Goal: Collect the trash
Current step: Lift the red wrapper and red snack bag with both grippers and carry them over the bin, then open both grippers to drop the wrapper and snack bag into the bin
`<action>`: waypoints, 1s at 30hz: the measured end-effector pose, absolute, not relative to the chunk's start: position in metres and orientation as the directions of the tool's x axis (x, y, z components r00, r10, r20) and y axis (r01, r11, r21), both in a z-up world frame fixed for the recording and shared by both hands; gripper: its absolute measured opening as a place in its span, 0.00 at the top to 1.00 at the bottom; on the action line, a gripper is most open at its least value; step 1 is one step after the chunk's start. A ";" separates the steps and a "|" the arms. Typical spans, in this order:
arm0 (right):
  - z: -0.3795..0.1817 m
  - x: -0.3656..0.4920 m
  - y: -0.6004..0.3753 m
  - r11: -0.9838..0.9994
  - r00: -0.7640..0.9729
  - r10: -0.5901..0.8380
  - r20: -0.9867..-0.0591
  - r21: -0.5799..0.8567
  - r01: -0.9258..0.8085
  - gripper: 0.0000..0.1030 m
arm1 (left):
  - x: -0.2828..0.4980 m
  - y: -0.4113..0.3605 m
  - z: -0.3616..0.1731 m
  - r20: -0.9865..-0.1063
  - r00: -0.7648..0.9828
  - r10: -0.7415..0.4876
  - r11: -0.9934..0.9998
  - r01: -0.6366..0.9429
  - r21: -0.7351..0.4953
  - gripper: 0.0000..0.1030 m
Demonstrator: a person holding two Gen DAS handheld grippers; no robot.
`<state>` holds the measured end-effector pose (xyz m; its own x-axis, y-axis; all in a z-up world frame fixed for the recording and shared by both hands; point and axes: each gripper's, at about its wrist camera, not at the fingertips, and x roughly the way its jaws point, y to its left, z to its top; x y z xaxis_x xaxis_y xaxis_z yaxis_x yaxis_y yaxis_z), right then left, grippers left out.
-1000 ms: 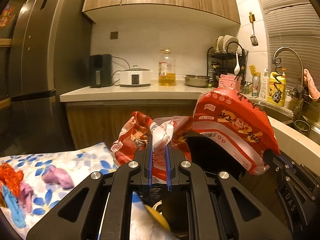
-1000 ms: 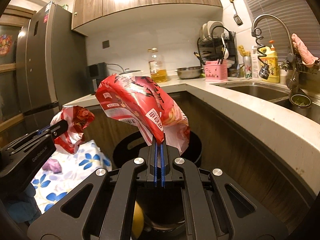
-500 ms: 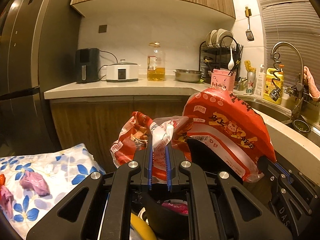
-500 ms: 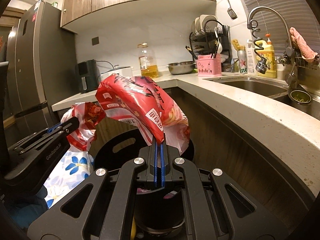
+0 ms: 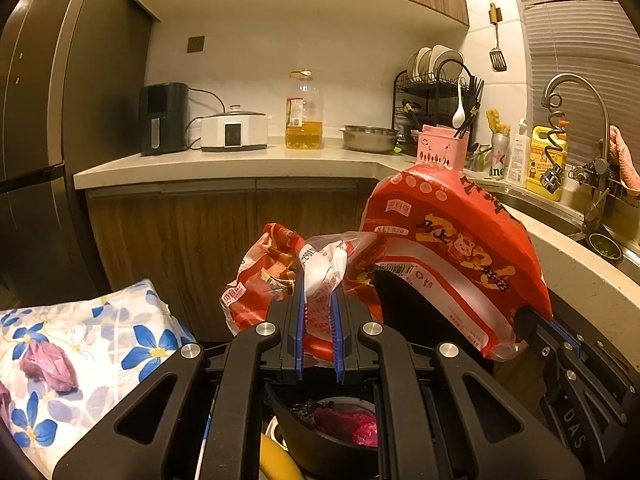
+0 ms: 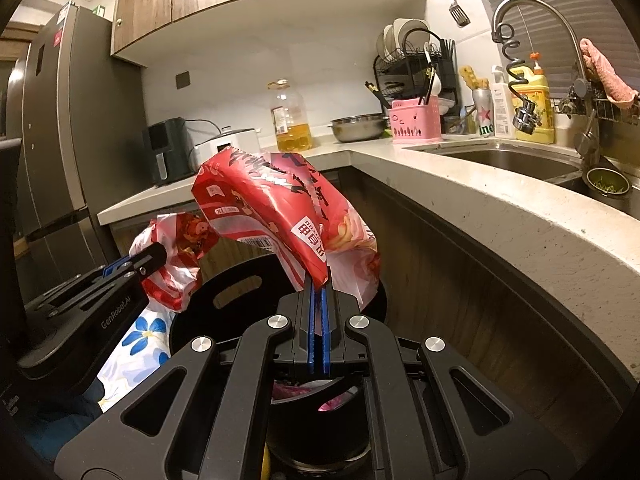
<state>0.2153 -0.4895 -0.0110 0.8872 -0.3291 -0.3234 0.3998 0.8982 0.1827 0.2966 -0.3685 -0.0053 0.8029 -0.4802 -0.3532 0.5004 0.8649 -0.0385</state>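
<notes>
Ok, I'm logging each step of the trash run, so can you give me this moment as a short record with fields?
left gripper: shut on crumpled wrapper
right gripper: shut on big red bag
bin: black, open, below both grippers
bin contents: pink scrap
beside bin: flowered cloth
counter: to the right, with sink

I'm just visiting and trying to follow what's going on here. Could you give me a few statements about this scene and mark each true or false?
1. Each gripper holds a red snack bag. True: the left gripper pinches a crumpled bag, the right gripper a larger bag.
2. The black bin below is empty. False: pink rubbish lies inside.
3. The oil bottle stands on the counter. True.
4. The tap is running. False: no water shows.
5. The right gripper's fingers are wide apart. False: shut on the bag.
</notes>
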 end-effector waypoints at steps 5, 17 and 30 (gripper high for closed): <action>-0.012 0.218 -0.491 0.899 0.888 -0.327 -0.324 0.182 0.398 0.97 | 0.300 -0.371 -0.008 -0.360 0.796 -0.486 0.860 0.510 -0.034 0.89; -0.017 0.224 -0.499 0.895 0.882 -0.321 -0.344 0.195 0.401 0.96 | 0.305 -0.376 -0.016 -0.374 0.778 -0.504 0.845 0.534 -0.028 0.81; -0.023 0.229 -0.505 0.887 0.870 -0.324 -0.372 0.200 0.416 0.75 | 0.307 -0.359 -0.014 -0.361 0.795 -0.487 0.862 0.503 -0.056 0.33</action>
<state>0.2294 -0.5054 -0.0228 0.8699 -0.3241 -0.3719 0.4160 0.8871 0.2001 0.3073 -0.3586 -0.0143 0.7952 -0.4872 -0.3611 0.5031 0.8624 -0.0556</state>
